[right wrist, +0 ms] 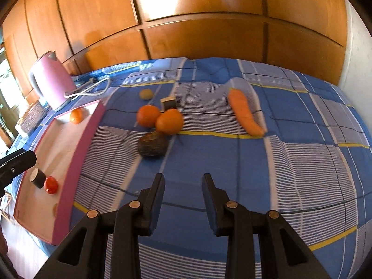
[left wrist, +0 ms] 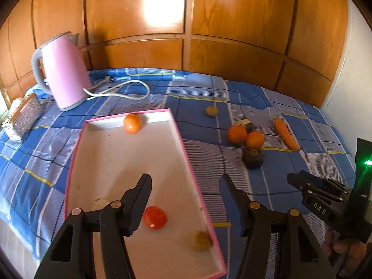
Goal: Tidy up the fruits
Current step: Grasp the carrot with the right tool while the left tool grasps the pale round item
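In the left wrist view the left gripper [left wrist: 184, 181] hangs released over the tray [left wrist: 186, 148], low in frame. In the right wrist view the right gripper [right wrist: 183, 181], bottom centre, is empty with a gap between its jaws; the oranges [right wrist: 160, 118] lie straight ahead on the bed [right wrist: 290, 162], centre frame, nearer this hand.

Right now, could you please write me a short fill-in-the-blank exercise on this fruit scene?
1. The kettle is ___ in colour.
2. The carrot lies on the ___ bedcover.
3. The red tomato sits inside the ___-rimmed tray.
4. Nothing is between the right gripper fingers, so it holds ___.

Missing words: pink; blue checked; pink; nothing
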`<state>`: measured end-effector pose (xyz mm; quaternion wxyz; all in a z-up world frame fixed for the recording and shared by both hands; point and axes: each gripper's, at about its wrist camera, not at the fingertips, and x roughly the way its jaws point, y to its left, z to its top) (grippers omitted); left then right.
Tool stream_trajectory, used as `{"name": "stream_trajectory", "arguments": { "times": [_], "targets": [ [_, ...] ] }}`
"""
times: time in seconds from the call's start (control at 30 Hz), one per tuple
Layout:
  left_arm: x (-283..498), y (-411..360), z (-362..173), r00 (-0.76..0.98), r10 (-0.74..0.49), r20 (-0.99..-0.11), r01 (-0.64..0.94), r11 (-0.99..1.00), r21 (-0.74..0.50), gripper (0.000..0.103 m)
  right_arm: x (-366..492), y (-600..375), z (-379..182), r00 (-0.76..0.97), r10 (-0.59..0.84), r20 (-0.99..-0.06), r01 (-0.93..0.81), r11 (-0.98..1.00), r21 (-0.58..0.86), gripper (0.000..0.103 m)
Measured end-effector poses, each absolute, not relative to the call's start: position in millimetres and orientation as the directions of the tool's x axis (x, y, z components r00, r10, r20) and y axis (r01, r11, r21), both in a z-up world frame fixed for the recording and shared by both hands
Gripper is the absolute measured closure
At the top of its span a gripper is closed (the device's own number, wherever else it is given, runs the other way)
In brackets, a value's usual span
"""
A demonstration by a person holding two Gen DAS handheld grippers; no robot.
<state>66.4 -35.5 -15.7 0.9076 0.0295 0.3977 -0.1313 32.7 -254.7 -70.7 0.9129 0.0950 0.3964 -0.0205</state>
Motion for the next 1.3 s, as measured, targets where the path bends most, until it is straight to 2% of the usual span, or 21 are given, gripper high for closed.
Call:
{"name": "stream_trajectory", "arguments": {
  "times": [0.37,0.73,0.97,1.0,1.1,1.3],
  "targets": [
    [107.1,-60.7,-15.8,0.607,-0.247,-0.756,0.289,0.954,-0.080,0.043,39.8,-287.3,-72.1,0.684,-0.006,-0.729,0.170,0.974,0.152,0.070],
    [139.8,-81.3,-22.9,0.569,-0.278,-0.774,0.295,0.947,-0.123,0.043,88.5,-322.1,-53.5,0.727,-0.055,-0.684,0.169,0.980,0.101,0.070],
    [162.0,-89.8,-30.6,0.533,-0.300,-0.791,0.303,0.941,-0.153,0.043,139.5,-329.7,-78.6,0.662,-0.058,-0.748,0.146,0.988,0.053,0.070],
    [167.2,-90.5,-31.2,0.526,-0.305,-0.794,0.302,0.940,-0.161,0.044,142.0,-329.7,-81.1,0.662,-0.064,-0.747,0.147,0.988,0.045,0.067],
    [182.5,-93.5,-32.7,0.512,-0.316,-0.799,0.301,0.937,-0.177,0.054,143.5,-329.2,-84.6,0.673,-0.085,-0.735,0.150,0.988,0.024,0.078],
    [217.7,-99.5,-41.3,0.482,-0.321,-0.815,0.266,0.940,-0.213,0.054,145.3,-334.9,-87.9,0.672,-0.045,-0.740,0.136,0.989,0.062,0.077]
  ]
}}
